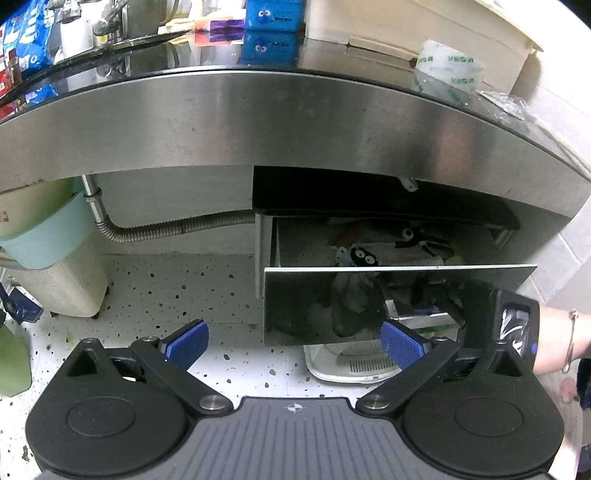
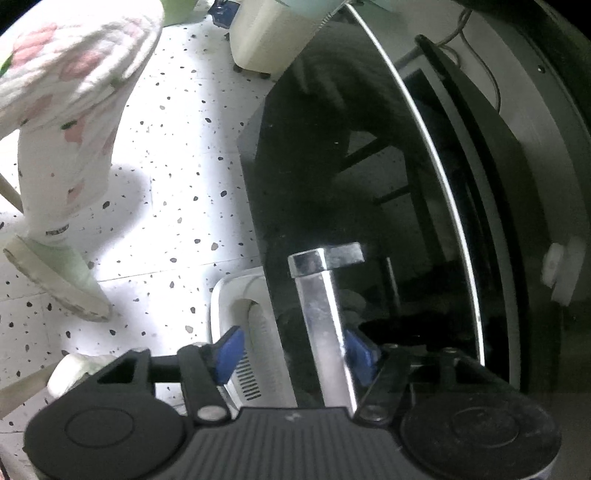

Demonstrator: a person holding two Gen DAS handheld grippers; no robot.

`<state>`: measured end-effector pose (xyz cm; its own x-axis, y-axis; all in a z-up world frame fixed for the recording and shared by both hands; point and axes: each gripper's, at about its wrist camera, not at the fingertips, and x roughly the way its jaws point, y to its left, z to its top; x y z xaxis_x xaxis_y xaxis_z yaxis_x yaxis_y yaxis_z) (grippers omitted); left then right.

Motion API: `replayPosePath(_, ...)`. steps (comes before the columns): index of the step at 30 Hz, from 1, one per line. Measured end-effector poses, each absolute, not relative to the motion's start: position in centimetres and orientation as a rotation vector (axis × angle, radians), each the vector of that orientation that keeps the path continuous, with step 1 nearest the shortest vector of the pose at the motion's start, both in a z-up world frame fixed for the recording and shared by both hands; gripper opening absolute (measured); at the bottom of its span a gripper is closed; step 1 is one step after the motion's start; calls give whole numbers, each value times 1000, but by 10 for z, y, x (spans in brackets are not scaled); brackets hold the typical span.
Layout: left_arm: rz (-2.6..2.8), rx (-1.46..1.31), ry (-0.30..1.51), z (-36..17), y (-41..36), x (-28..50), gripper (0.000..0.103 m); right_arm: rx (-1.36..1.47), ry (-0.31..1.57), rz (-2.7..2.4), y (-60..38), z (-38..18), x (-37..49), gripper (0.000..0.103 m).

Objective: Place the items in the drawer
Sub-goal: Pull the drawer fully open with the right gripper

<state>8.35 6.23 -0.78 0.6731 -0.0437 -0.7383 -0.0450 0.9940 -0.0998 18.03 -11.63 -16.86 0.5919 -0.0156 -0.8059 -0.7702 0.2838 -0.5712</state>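
drawer pulled out | right tool spread around handle | left tool spread, level

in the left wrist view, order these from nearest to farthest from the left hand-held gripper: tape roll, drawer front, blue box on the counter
From the left hand-held gripper:
1. Drawer front, just ahead, slightly right.
2. Tape roll, on the counter, far right.
3. Blue box, at the counter's back, centre; close to the tape roll's distance, so that order is less certain.
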Motion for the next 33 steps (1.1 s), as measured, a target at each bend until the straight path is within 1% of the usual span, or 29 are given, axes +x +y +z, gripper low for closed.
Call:
replayPosePath(4, -3, -109, 831, -6, 63, 82, 101, -1145, 825, 579, -116, -166, 180, 62)
replayPosePath(26, -56, -68, 816, 10, 46, 79, 101, -1188, 777, 574, -115, -172, 170, 61)
replayPosePath(33, -50, -69, 804, 19, 47, 76, 101, -1202, 779, 571, -114, -172, 165, 56)
